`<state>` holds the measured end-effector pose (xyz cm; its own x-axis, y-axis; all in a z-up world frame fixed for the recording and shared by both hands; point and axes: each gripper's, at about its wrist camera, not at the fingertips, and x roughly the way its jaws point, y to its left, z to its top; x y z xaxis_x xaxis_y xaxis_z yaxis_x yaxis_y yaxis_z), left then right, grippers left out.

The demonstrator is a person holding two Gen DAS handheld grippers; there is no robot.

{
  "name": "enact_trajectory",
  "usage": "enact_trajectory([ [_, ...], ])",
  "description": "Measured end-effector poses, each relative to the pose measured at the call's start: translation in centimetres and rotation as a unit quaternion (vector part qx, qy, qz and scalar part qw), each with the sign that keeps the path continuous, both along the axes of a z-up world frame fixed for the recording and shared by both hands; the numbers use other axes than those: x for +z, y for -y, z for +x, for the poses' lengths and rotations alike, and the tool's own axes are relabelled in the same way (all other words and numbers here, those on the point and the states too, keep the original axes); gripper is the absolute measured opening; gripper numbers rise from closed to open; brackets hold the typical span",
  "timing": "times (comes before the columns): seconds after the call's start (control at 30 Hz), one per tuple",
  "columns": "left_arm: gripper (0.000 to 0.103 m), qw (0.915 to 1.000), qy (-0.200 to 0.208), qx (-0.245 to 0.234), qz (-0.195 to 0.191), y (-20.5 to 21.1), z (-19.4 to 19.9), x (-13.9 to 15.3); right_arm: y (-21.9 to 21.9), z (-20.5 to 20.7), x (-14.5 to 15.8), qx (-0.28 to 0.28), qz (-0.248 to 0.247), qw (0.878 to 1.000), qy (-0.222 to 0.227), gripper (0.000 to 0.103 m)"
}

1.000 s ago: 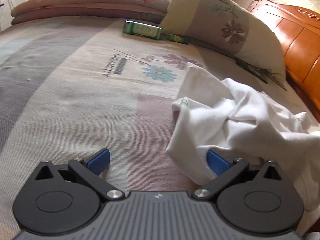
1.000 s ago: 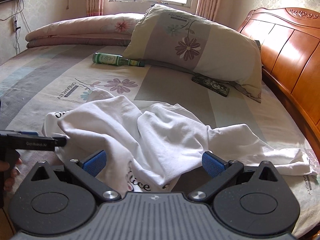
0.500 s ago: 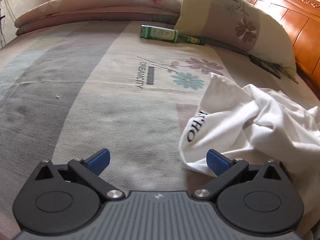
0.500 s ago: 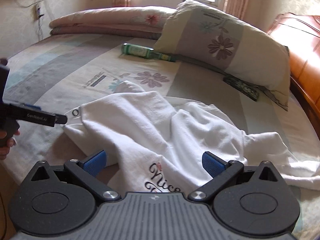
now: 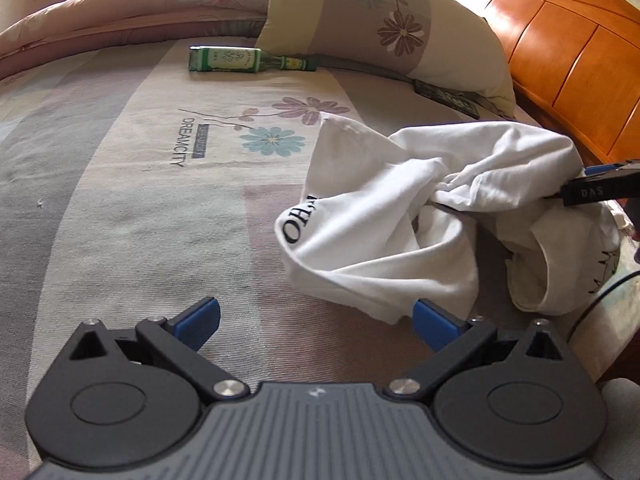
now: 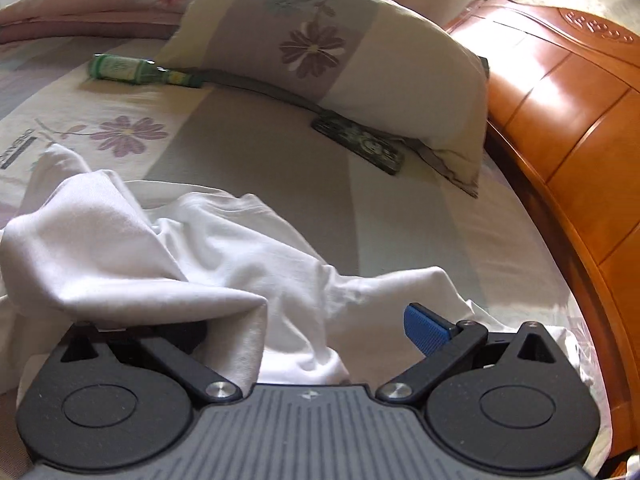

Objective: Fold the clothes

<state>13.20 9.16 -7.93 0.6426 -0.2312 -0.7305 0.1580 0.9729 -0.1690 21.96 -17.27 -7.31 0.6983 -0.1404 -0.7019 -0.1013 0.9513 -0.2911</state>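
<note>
- While crumpled at centre frame, white shirt (image 6: 224, 248) drapes over right gripper (image 6: 316, 328); jaws spread.
- Left gripper (image 5: 316, 320): jaws apart, empty, shirt hem at its right pad.

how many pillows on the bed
1. The pillow leans near the headboard, with the bottle's neck at its lower left edge. The folded quilt behind it is no pillow; it could hide more.

A green bottle (image 5: 244, 60) lies beside the flowered pillow (image 5: 384, 28).
</note>
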Motion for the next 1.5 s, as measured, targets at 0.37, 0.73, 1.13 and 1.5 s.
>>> enact_trajectory([
  [0.37, 0.102, 0.9921, 0.043, -0.117, -0.015, 5.4, -0.6, 0.9, 0.2, -6.5, 2.6, 0.042, 0.060, 0.997, 0.028, 0.103],
  [0.73, 0.102, 0.9694, 0.055, -0.236, 0.041, 10.7, 3.2, -1.3, 1.5, -9.8, 3.8, 0.033, 0.108, 0.993, 0.045, 0.103],
  [1.13, 0.102, 0.9560, -0.059, -0.287, 0.004, 11.1, 5.8, -2.4, 0.5, -11.0, 2.0, 0.040, 0.137, 0.989, 0.024, 0.103],
  [1.5, 0.102, 0.9251, -0.157, -0.317, 0.139, 5.7, 3.3, -2.2, 2.0, -11.7, 1.6, 0.014, 0.163, 0.986, 0.038, 0.103],
])
